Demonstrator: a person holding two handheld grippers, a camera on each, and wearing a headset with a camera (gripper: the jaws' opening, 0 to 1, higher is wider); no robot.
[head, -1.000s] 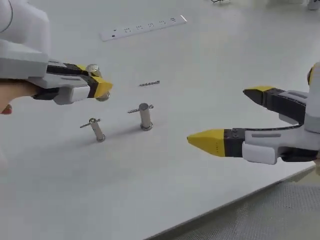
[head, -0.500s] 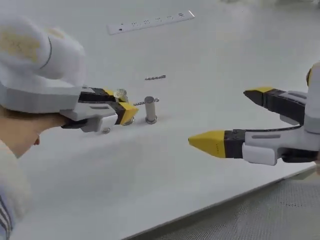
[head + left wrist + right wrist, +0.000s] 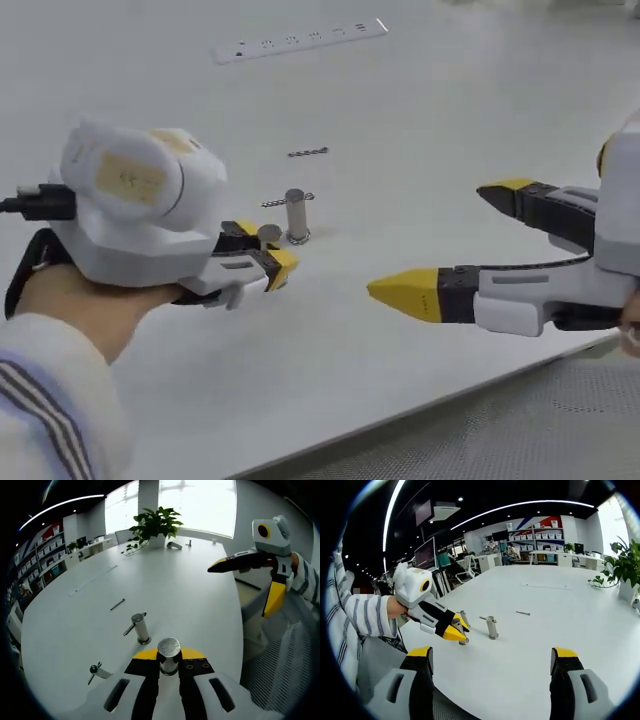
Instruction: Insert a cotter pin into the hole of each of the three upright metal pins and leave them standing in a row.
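White table (image 3: 420, 110) carries everything; a person holds both tools over its near half.
Left gripper (image 3: 266, 248): jaws clamped on the gripped metal pin (image 3: 169, 652), holding it upright by the shank, flat head above the yellow tips; in the right gripper view its foot sits at table level, though contact can't be confirmed.
Right gripper (image 3: 428, 240): jaws spread wide with nothing between them; it hangs above the table well to the right of the pins, pointing toward them.
Potted plant (image 3: 156, 525) stands at the far end of the table in the left gripper view.
Power strip (image 3: 300, 38) lies flat on the far side, well apart from the work.
Standing pin (image 3: 295, 214) is upright on the table just beyond and to the right of the left gripper's tips; inserted cotter pin (image 3: 276, 202) goes through its top and sticks out to the left.
Tilted pin (image 3: 100, 670) is in the left gripper view, left of the jaws; it leans well off vertical, with a cotter pin through its upper end; can't tell whether it rests on its side or on its base edge.
Loose cotter pin (image 3: 308, 152) lies flat on the table beyond the standing pin, clear of both pins and both grippers.
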